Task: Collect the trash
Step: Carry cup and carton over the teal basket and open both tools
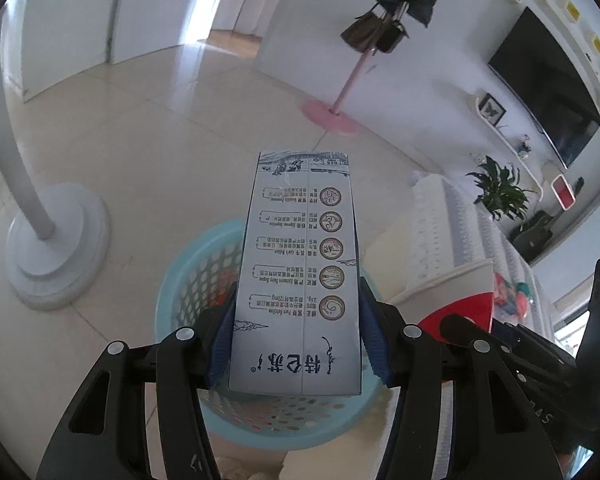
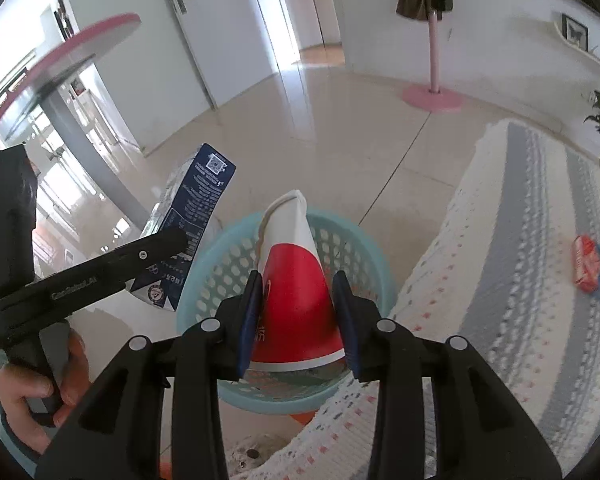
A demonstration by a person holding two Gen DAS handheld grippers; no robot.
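Observation:
My left gripper [image 1: 298, 312] is shut on a white and blue milk carton [image 1: 298, 272] and holds it above a light blue mesh basket [image 1: 180, 280]. My right gripper [image 2: 298, 300] is shut on a flattened red and white paper cup [image 2: 294, 276] over the same basket [image 2: 364, 252]. The carton [image 2: 192, 220] and the left gripper's arm [image 2: 84, 280] show at the left of the right wrist view. The cup [image 1: 456, 300] shows at the right of the left wrist view.
A sofa with a white and grey knitted cover [image 2: 520, 260] lies right of the basket, with a snack packet [image 2: 592, 268] on it. A white lamp base [image 1: 56, 240] stands left. A pink coat stand [image 1: 332, 116] is farther back. Tiled floor around.

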